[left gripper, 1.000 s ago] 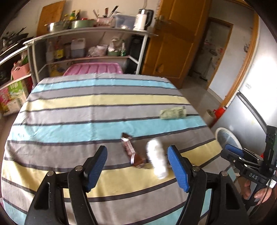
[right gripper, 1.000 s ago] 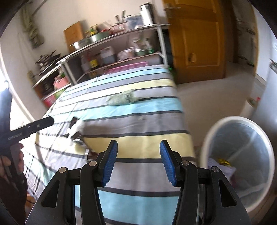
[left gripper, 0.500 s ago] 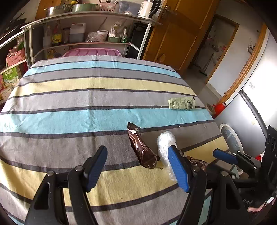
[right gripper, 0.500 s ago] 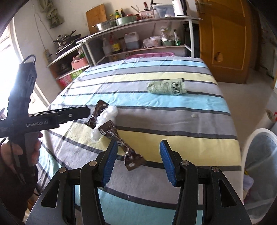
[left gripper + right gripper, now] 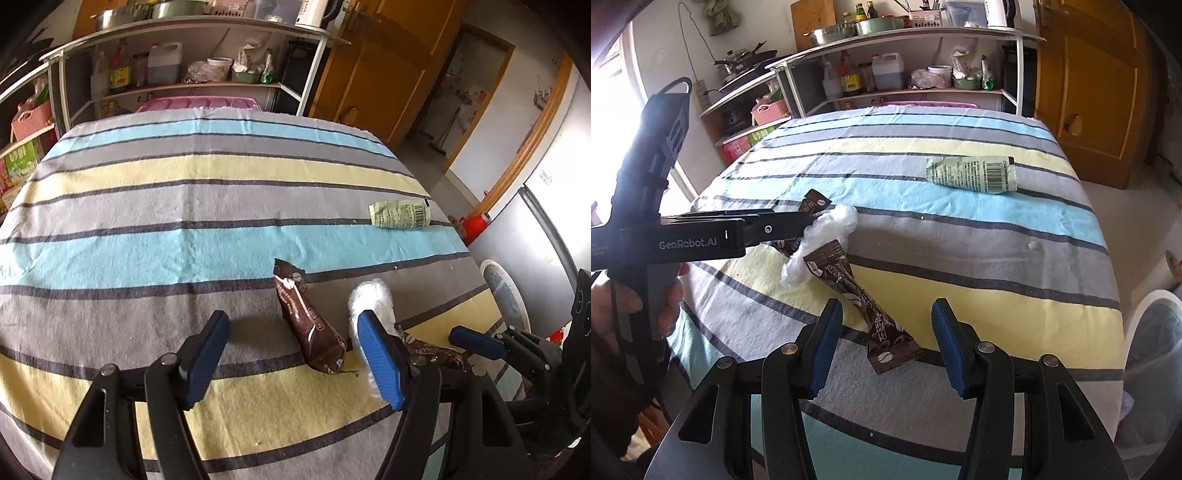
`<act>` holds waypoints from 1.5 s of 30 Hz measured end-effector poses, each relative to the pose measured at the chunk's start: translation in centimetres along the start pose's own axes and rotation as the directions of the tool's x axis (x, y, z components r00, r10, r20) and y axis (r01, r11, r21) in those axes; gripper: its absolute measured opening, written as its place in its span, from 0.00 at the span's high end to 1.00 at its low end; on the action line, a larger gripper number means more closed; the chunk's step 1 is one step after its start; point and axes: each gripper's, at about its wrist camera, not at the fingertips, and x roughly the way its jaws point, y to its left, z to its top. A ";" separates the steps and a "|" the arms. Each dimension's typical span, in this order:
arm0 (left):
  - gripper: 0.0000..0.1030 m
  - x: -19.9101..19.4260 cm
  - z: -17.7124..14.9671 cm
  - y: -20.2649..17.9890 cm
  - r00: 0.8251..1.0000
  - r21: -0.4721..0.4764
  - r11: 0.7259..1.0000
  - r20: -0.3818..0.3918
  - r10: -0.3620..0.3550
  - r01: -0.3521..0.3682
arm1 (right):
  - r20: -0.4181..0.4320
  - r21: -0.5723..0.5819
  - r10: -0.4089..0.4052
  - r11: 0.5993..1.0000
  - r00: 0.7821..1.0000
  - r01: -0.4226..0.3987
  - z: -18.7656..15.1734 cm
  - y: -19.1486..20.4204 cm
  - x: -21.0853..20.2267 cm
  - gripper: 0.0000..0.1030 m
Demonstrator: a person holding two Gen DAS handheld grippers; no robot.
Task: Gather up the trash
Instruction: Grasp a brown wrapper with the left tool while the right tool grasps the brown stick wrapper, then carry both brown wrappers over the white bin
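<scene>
Trash lies on the striped tablecloth (image 5: pixel 184 206). A brown coffee sachet (image 5: pixel 309 325) lies between the open jaws of my left gripper (image 5: pixel 295 358). A white crumpled plastic wad (image 5: pixel 371 295) sits just beyond its right finger. A second brown sachet (image 5: pixel 864 306) lies between the open jaws of my right gripper (image 5: pixel 886 343), its near end level with the fingertips. A green wrapper (image 5: pixel 971 174) lies farther back on the blue stripe; it also shows in the left wrist view (image 5: pixel 400 215). Both grippers are empty.
A white trash bin (image 5: pixel 1152 354) with a liner stands on the floor off the table's right edge. Metal shelves (image 5: pixel 192 62) with bottles and pots stand behind the table. A wooden door (image 5: pixel 1086 74) is at the back right.
Both grippers have moved closer to the trash on the table. The right gripper has swung left from the bin and now has a brown sachet between its open jaws.
</scene>
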 end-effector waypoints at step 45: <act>0.78 0.1 -0.4 -1.8 0.996 0.112 0.990 -0.013 0.089 -0.087 | 0.068 0.042 0.006 0.999 0.998 -0.009 -0.5 -0.4 -2.1 0.80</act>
